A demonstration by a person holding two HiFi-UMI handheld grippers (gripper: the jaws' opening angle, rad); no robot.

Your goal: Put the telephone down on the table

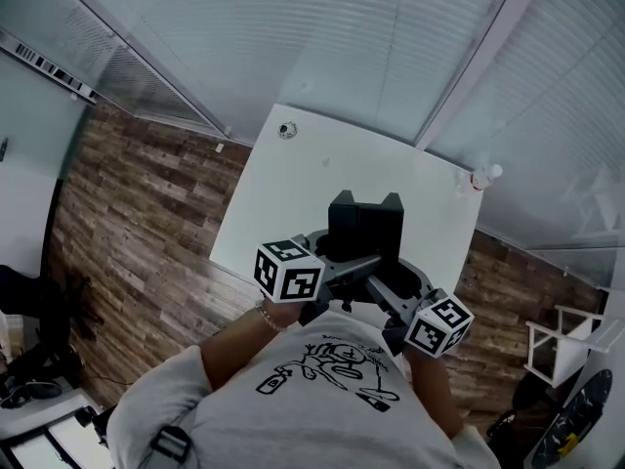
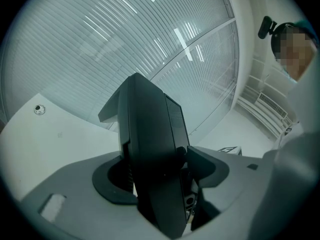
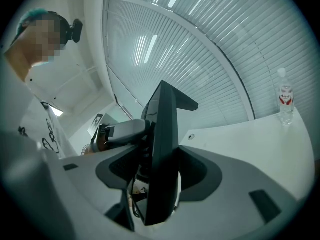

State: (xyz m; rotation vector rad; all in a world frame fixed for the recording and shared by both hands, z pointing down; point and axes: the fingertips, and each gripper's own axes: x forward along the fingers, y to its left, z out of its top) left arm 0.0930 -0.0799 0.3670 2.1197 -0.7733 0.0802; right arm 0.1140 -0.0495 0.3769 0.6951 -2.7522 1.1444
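The black telephone (image 1: 365,225) is held on edge between both grippers, over the near part of the white table (image 1: 293,189). My left gripper (image 1: 337,265) is shut on its left end and my right gripper (image 1: 393,289) on its right end. In the left gripper view the telephone (image 2: 150,154) stands upright, squeezed by the dark pads of the left gripper (image 2: 156,180). The right gripper view shows the telephone (image 3: 162,149) edge-on inside the right gripper (image 3: 161,176). Whether its base touches the table is hidden.
A clear plastic bottle (image 1: 480,178) with a red label stands at the table's far right corner, also in the right gripper view (image 3: 285,101). A round cable hole (image 1: 286,130) sits at the far left corner. Window blinds line the far sides; wooden floor surrounds the table.
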